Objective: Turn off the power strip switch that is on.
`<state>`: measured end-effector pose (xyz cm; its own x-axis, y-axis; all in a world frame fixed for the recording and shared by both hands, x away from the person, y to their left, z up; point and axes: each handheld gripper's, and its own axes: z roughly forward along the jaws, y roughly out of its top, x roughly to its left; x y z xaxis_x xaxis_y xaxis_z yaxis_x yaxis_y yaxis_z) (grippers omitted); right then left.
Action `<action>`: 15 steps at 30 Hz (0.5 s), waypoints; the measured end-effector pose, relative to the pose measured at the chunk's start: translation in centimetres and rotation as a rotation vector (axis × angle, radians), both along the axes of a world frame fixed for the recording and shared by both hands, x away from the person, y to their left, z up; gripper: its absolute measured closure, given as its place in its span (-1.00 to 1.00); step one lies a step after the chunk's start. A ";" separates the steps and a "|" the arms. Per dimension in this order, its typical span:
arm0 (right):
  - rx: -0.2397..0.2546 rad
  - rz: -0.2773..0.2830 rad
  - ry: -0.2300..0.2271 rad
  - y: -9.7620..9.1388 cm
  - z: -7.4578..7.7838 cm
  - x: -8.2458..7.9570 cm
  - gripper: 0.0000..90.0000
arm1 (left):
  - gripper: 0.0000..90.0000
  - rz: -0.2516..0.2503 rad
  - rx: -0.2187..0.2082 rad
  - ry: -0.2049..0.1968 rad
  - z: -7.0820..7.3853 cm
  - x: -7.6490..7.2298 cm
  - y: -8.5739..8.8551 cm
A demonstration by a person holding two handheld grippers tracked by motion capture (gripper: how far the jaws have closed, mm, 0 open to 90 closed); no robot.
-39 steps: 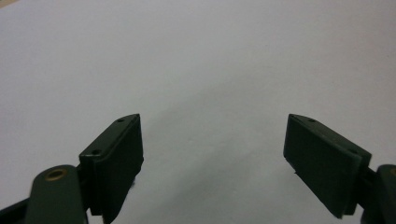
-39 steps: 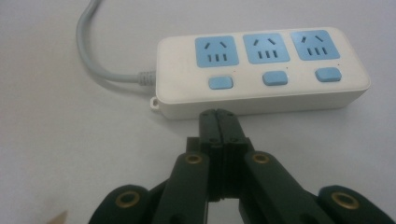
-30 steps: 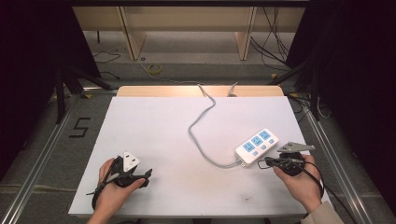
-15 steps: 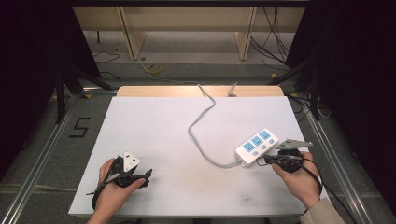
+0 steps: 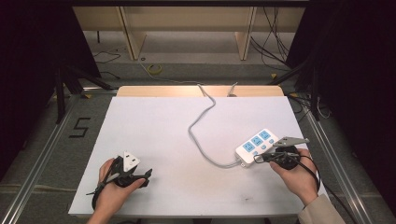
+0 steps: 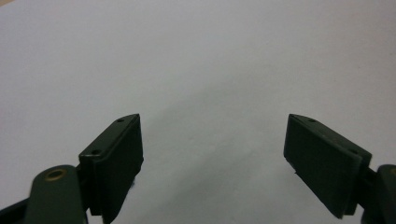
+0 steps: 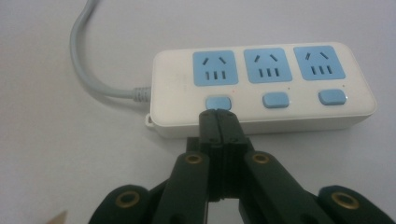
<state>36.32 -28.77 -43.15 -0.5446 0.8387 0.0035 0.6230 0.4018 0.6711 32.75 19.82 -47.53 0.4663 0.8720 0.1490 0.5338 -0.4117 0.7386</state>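
Fingers (image 7: 218, 122) on the right gripper (image 5: 262, 157) are pinched fully together with nothing between them, and their tip sits right at the first blue switch (image 7: 218, 102) on the power strip (image 7: 261, 88), touching its near edge or just short of it, hard to call from here. Looks to me like the job is poking those switches with the closed tip. So far that's the very start: the tip is lined up on the switch nearest the cord end, and whether it's actually pressed down yet I can't tell. The two other switches (image 7: 275, 99) further along look untouched, so most of the work is left, I'd guess.

Big to small: the white surface (image 5: 154, 135), then the strip lying flat just ahead of the right fingers, sockets facing up. Its long axis runs crosswise to those fingers in the right gripper view; from the high view it angles diagonally, cord end toward the middle of the surface. The grey cord (image 5: 201, 126) snakes off from there to the far edge.

Left gripper (image 5: 148, 173) is well apart from all that, its fingers (image 6: 116, 154) spread wide over bare surface, holding nothing.
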 end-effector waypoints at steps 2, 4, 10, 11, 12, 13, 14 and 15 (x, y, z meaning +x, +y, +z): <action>-0.002 0.002 0.002 0.1 0.1 0.2 1.00 | -0.57 0.000 0.000 -0.001 0.0 0.0 0.0; -0.004 0.000 0.002 0.1 0.1 0.2 1.00 | -0.57 0.000 -0.001 -0.001 0.0 0.0 0.0; -0.008 0.005 0.005 0.3 0.2 0.5 1.00 | -0.57 0.000 -0.001 -0.001 0.0 0.0 0.0; -0.008 0.005 0.007 0.3 0.2 0.6 1.00 | -0.57 0.000 0.000 0.000 0.0 0.0 0.0; -0.007 0.003 0.008 0.3 0.2 0.6 1.00 | -0.57 0.000 0.000 0.001 0.0 0.0 0.0; -0.008 0.003 0.009 0.3 0.3 0.6 1.00 | -0.57 0.000 -0.001 0.000 0.0 0.0 0.0; -0.009 0.006 0.005 0.3 0.3 0.7 1.00 | -0.57 0.000 -0.001 -0.001 0.0 0.0 0.0; -0.009 0.006 0.005 0.3 0.3 0.7 1.00 | -0.57 0.000 0.000 0.001 0.0 0.0 0.0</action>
